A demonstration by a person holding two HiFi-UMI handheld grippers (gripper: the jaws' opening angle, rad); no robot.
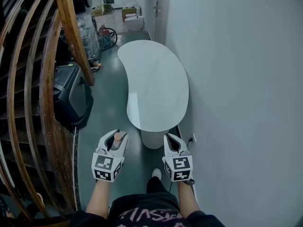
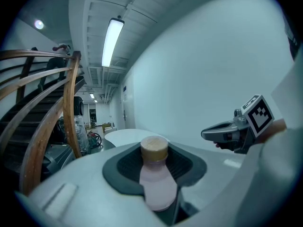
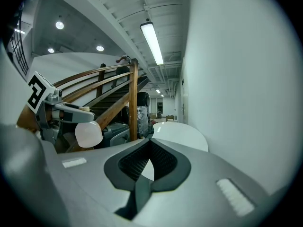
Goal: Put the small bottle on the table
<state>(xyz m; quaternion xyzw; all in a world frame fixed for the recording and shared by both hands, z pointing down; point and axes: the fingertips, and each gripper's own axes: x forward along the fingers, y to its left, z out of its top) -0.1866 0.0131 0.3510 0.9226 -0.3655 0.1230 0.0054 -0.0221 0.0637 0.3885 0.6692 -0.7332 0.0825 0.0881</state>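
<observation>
small bottle (image 2: pixel 158 186), pale with a tan cap, sits clamped by its body in the left gripper (image 1: pixel 116 137). it looks light, rigid and slick, so a mid-body hold suits it. white table (image 1: pixel 156 79) lies at 12 o'clock. right gripper (image 1: pixel 173 140) is closed on nothing.

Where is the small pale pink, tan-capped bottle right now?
The bottle is clamped in the left gripper, low left in the head view, above the dark floor just short of the white kidney-shaped table's near end.
</observation>
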